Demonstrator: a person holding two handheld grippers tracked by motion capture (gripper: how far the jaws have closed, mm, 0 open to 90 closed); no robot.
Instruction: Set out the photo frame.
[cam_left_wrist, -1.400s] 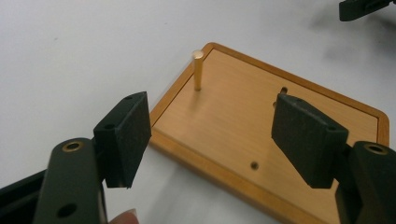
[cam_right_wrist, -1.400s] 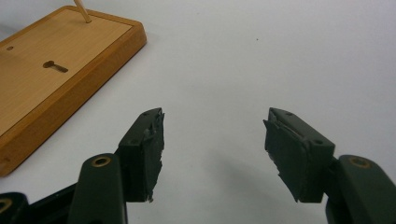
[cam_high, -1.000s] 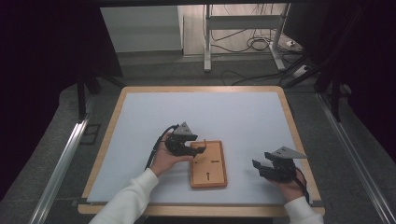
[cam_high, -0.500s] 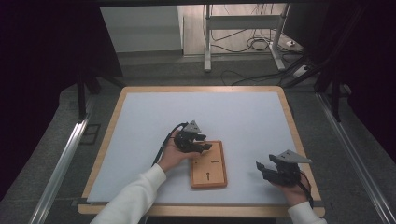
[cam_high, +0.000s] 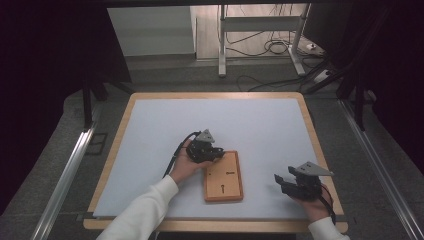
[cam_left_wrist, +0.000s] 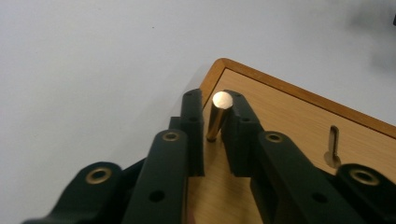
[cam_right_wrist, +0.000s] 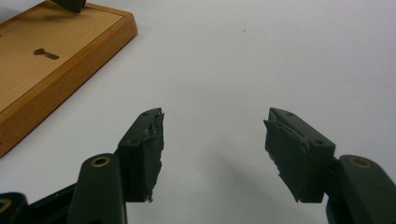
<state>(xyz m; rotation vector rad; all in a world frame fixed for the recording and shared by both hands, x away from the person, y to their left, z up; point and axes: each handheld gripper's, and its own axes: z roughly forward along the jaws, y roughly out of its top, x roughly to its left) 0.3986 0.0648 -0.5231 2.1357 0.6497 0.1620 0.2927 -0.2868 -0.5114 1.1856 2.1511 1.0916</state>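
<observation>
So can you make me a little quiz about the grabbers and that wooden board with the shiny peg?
1. True or false: the metal peg stands upright in the wooden board, near one corner.
2. Which gripper has the peg between its jaws: A) left gripper B) right gripper?
3. Fill in: the right gripper's jaws are wide ____ over the bare white table.

Key:
1. True. It stands close to the board's corner.
2. A. The left gripper's jaws have just been closing, with the peg between them.
3. Open, with nothing between them.
</observation>
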